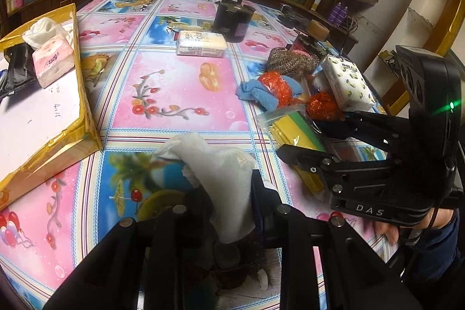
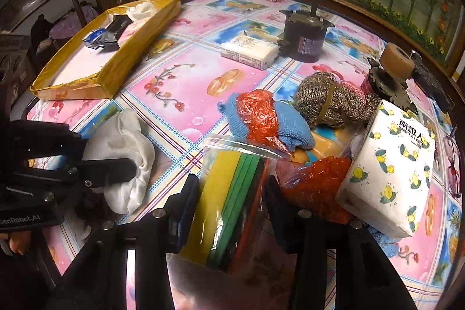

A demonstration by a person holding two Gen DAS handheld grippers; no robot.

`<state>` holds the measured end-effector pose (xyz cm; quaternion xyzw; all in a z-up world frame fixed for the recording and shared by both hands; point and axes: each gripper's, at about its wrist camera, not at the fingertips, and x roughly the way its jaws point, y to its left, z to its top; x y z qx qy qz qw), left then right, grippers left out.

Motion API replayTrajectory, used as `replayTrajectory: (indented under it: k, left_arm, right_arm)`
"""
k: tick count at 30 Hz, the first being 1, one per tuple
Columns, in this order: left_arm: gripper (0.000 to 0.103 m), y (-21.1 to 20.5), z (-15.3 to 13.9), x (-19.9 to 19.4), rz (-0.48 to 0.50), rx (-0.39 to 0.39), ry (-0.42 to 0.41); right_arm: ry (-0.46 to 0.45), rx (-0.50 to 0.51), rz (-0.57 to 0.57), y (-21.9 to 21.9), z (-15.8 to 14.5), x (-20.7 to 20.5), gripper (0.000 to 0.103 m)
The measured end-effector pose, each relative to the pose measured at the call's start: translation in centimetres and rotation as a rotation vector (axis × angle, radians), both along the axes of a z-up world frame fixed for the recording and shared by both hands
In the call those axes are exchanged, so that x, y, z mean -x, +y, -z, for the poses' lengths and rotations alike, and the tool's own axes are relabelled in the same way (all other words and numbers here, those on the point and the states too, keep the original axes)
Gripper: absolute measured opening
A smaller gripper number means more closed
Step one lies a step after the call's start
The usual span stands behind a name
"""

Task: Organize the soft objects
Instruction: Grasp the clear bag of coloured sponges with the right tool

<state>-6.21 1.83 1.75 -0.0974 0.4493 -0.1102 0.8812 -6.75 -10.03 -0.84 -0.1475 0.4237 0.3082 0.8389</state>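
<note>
The left gripper (image 1: 229, 188) pinches a white cloth (image 1: 221, 173) just above the flowered tablecloth (image 1: 174, 83), near the gold tray (image 1: 84, 106). The right gripper (image 2: 232, 193) straddles a clear bag of coloured sponges (image 2: 229, 193) – its fingers (image 2: 186, 208) sit on either side, not visibly pressing. Beside the bag lie a blue cloth (image 2: 293, 124), a yarn ball (image 2: 328, 100) and a tissue pack (image 2: 386, 170).

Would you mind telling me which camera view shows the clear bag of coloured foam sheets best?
The right wrist view: the bag of foam sheets lies centred between the right gripper fingers, its yellow, green and red layers plain. The left wrist view shows only a yellow and green strip, partly hidden behind that gripper.
</note>
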Motion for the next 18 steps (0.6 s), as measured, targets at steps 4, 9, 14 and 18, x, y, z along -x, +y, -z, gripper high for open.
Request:
replayTrajectory:
  k: [4,9,14,18]
  left_arm:
    - [0.025,-0.5,0.0,-0.1,0.011,-0.034,0.000]
    - [0.031,-1.0,-0.1,-0.2,0.036,-0.051,0.001]
    - [0.042,-2.2,-0.1,-0.1,0.073,-0.106,-0.005]
    - [0.026,-1.6,-0.1,0.0,0.052,-0.081,-0.010]
  right_arm:
    - [0.001,-0.007,0.004,0.0,0.0,0.3,0.054]
    - [0.007,-0.007,0.003,0.1,0.0,0.5,0.058]
    - [-0.008,-0.030,0.020,-0.3,-0.2,0.7,0.047]
    - [-0.035,-0.065,0.023,-0.5,-0.8,0.8,0.046]
